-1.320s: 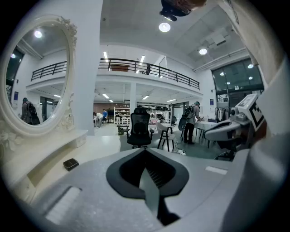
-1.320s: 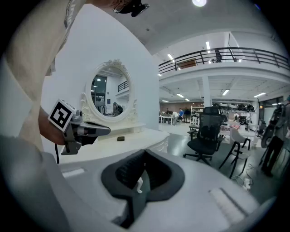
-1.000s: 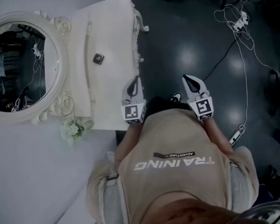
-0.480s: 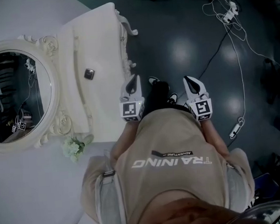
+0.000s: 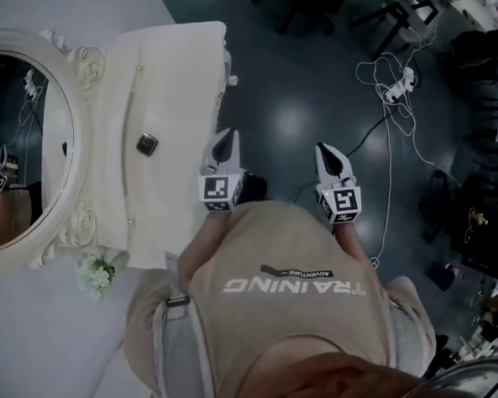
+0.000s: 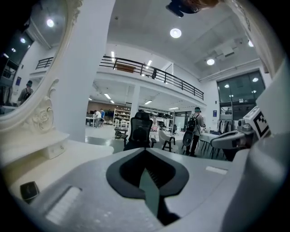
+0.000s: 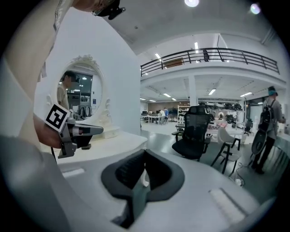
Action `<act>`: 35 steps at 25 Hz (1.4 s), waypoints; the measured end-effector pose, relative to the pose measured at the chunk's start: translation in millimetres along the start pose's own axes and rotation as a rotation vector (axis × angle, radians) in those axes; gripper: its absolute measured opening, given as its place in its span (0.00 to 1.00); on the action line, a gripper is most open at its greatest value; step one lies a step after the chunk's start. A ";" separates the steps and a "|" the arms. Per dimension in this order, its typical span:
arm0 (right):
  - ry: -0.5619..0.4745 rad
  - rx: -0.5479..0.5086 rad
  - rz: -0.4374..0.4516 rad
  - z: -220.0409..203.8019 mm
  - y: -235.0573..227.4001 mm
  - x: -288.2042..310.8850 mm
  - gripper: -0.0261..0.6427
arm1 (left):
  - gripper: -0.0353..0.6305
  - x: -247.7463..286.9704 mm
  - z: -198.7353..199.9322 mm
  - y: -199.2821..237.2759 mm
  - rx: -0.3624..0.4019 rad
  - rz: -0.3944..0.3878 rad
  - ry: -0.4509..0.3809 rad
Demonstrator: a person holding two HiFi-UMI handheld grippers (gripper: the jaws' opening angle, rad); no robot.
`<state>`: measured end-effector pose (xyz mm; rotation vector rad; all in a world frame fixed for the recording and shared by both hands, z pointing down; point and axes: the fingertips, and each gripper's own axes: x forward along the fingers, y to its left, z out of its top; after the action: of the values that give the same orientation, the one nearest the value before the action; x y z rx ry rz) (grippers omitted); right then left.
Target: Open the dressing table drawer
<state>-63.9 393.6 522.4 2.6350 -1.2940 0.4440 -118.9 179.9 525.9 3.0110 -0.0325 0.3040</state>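
The white dressing table (image 5: pixel 170 81) stands at the left with its oval mirror (image 5: pixel 14 141) along the far side. Its carved front edge (image 5: pixel 226 65) faces the dark floor; the drawer front is hidden from above. My left gripper (image 5: pixel 227 136) hangs just off that front edge, shut and empty, and points along the table. The right gripper (image 5: pixel 324 150) is shut and empty too, over the floor to the right. In the left gripper view the tabletop (image 6: pixel 77 152) lies left of the shut left gripper (image 6: pixel 146 152). The right gripper view shows the right gripper (image 7: pixel 145 154), the table (image 7: pixel 108 142) and the left gripper (image 7: pixel 86 131).
A small dark object (image 5: pixel 147 144) lies on the tabletop and a white flower bunch (image 5: pixel 94 275) sits at its near corner. White cables and a power strip (image 5: pixel 406 79) trail across the floor at the right. An office chair (image 7: pixel 195 131) stands ahead, and a person (image 6: pixel 195 129) with a backpack beyond.
Both grippers have moved along the table's front, from its near corner towards its middle, still side by side. Their jaws stayed shut. More of the far floor and chairs now shows.
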 end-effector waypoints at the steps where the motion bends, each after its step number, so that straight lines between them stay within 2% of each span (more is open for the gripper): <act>1: 0.005 -0.013 0.009 5.0 1.0 8.0 0.04 | 0.06 2.7 -0.4 7.5 -0.010 0.006 0.001; 5: 0.024 -0.076 0.038 13.5 7.3 43.6 0.04 | 0.06 16.8 -1.6 38.4 -0.005 0.011 -0.002; 10: 0.020 -0.063 0.061 19.5 13.7 88.9 0.04 | 0.06 25.2 -4.6 81.3 -0.014 0.066 -0.009; 18: 0.021 -0.085 0.185 31.5 40.4 148.1 0.04 | 0.06 21.6 -9.8 118.6 -0.043 0.141 0.015; 22: 0.034 -0.157 0.256 34.8 44.0 168.2 0.04 | 0.06 28.3 -22.8 128.8 -0.071 0.190 0.025; 27: 0.055 -0.172 0.394 45.4 36.5 219.3 0.04 | 0.06 39.4 -7.6 155.6 -0.097 0.337 0.014; 31: 0.046 -0.245 0.560 63.9 44.9 281.0 0.04 | 0.06 48.3 7.7 186.4 -0.086 0.453 0.013; 35: -0.003 -0.296 0.731 98.4 56.2 354.7 0.04 | 0.06 58.0 21.9 224.7 -0.101 0.623 0.033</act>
<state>115.3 68.4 551.1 1.8631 -2.1146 0.2992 -65.2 -46.3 541.3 2.8116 -0.9568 0.3860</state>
